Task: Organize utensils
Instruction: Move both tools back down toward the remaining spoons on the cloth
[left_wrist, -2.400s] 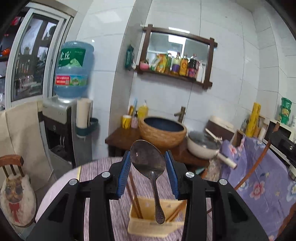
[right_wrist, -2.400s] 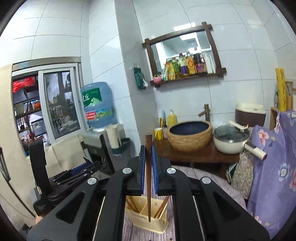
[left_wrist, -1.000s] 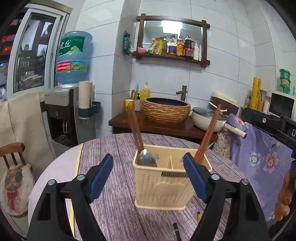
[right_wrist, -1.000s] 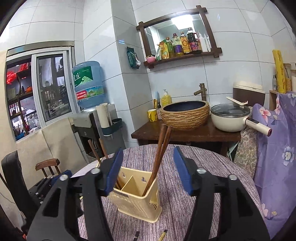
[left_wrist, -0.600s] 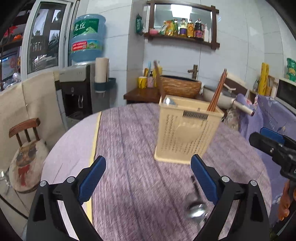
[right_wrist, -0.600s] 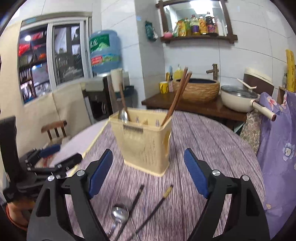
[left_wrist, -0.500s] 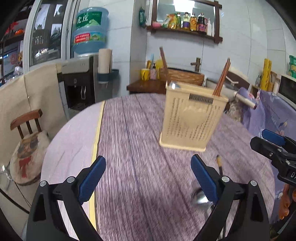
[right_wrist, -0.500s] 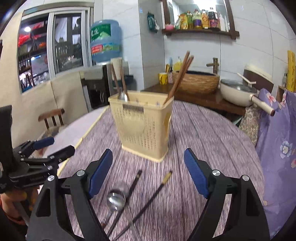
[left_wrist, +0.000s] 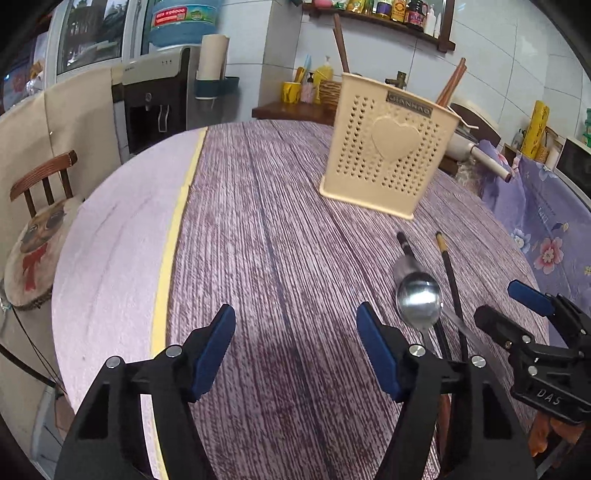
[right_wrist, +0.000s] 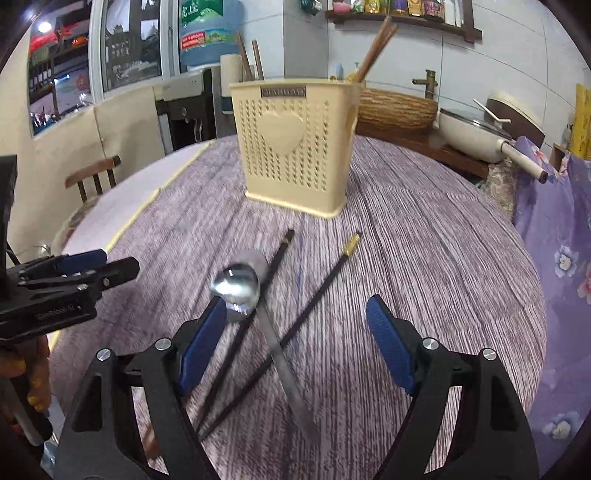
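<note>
A cream perforated utensil holder (left_wrist: 384, 147) (right_wrist: 295, 147) stands on the round purple-clothed table (left_wrist: 258, 240), with brown chopsticks (right_wrist: 373, 44) sticking out of it. In front of it lie a steel spoon (left_wrist: 419, 299) (right_wrist: 236, 288) and two black chopsticks (left_wrist: 450, 273) (right_wrist: 314, 295), crossing one another. My left gripper (left_wrist: 295, 350) hovers over bare cloth left of the spoon, jaws closing with nothing between them. My right gripper (right_wrist: 297, 347) hangs low over the pile, jaws closing slightly, the spoon handle and chopsticks below the gap and untouched.
A wooden chair with a cushion (left_wrist: 37, 229) stands past the table's left edge. Behind the table are a water dispenser (left_wrist: 159, 103), a side table with a woven basin (right_wrist: 399, 107) and a pot (right_wrist: 469, 133). Purple floral cloth (right_wrist: 554, 221) hangs at the right.
Both grippers let a spoon and a chopstick go into the holder, then sank and tipped down towards the table. The loose spoon and black chopsticks came into view. The left jaws narrowed.
</note>
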